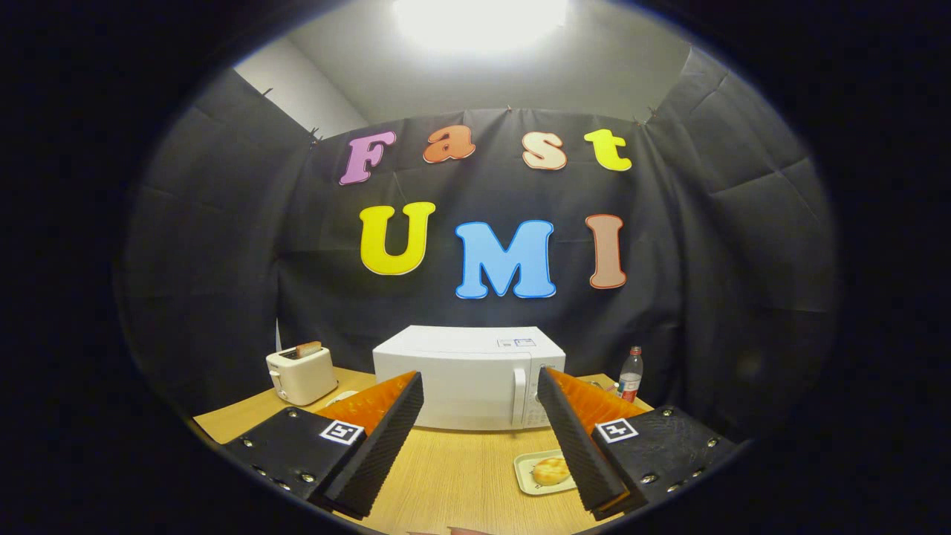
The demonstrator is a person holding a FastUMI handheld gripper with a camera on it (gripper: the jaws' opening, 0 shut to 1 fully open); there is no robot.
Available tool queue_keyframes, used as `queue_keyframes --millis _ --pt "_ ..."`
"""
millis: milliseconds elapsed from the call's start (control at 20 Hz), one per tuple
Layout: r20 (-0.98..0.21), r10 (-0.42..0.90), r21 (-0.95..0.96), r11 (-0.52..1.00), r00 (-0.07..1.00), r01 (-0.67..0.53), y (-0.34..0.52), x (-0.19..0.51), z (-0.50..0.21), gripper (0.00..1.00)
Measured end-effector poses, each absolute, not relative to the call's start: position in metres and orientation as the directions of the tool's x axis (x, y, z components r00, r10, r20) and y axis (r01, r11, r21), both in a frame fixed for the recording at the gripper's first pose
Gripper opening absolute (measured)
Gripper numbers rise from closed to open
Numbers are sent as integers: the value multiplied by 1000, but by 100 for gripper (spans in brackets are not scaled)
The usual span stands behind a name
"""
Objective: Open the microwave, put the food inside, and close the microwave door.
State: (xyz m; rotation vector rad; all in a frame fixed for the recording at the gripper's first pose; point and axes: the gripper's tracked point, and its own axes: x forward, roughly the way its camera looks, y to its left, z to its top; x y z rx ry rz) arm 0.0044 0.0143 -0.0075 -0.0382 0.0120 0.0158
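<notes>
Two fingers of the hand-held gripper (481, 386) stand spread wide apart with nothing between them, held above the wooden tabletop (446, 475) and pointed at the white microwave (469, 375), whose door is closed, its handle (518, 397) near the right finger. One small tray (529, 475) lies on the tabletop in front of the microwave, just beside the right finger, carrying a round golden piece of food (550, 469). Beyond the left finger sits a white toaster (301, 373) with a slice of bread (308, 348) in it, and beyond the right finger, beside the microwave, a plastic bottle (630, 374) stands upright
</notes>
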Motion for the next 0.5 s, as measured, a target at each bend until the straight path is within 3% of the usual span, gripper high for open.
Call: queue_keyframes --millis 500 --pt "-22 33 -109 993 999 -35 17 28 -23 98"
